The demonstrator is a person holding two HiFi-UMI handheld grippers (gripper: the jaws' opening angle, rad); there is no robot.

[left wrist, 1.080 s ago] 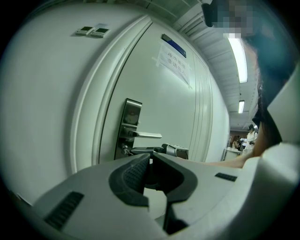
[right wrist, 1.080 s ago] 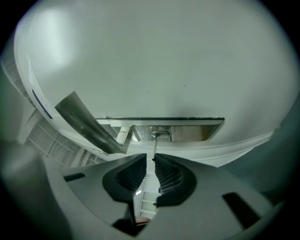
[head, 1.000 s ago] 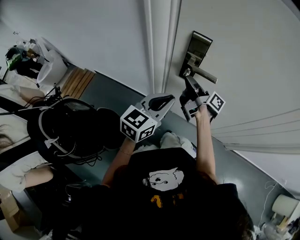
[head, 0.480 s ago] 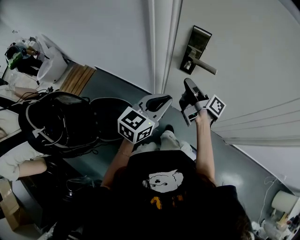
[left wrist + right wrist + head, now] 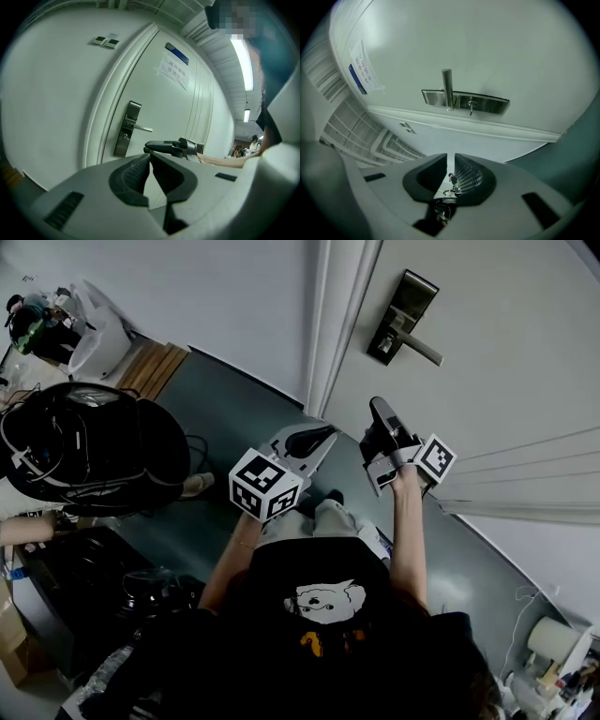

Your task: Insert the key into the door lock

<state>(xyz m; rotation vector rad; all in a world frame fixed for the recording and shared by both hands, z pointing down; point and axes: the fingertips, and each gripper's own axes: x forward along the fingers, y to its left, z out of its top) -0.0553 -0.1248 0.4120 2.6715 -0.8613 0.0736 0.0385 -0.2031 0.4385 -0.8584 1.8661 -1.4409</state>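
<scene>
**A:** Where was the left gripper (image 5: 150, 156)?

**B:** It was low and left of the door (image 5: 506, 343). Its jaws met at the tips with nothing between them. The door lock (image 5: 126, 130) lay ahead of it and a little to its left, well apart.

**A:** And the right gripper (image 5: 451, 159)?

**B:** It was the nearer of the two, though also clear of the lock. Its jaws stood a narrow slit apart and clamped nothing I could name. The lock lay ahead of it and above. In the right gripper view the plate ran crosswise, so that claw was rolled about a quarter turn against the door.

**A:** The key (image 5: 471, 108)?

**B:** A small dark stub stood out of the plate just beside the handle (image 5: 447, 86). I took that for the key, already in the keyhole, with its long axis pointing out of the door towards the right gripper. I judged that any re-grip would be a straight reach forward by that arm.

**A:** What couldn't be made out?

**B:** I couldn't tell how deep the key sat, and in the head view it was too small to find. Small glinting bits (image 5: 452, 183) deep in the right gripper's throat went unidentified. They may have been its own works.
</scene>
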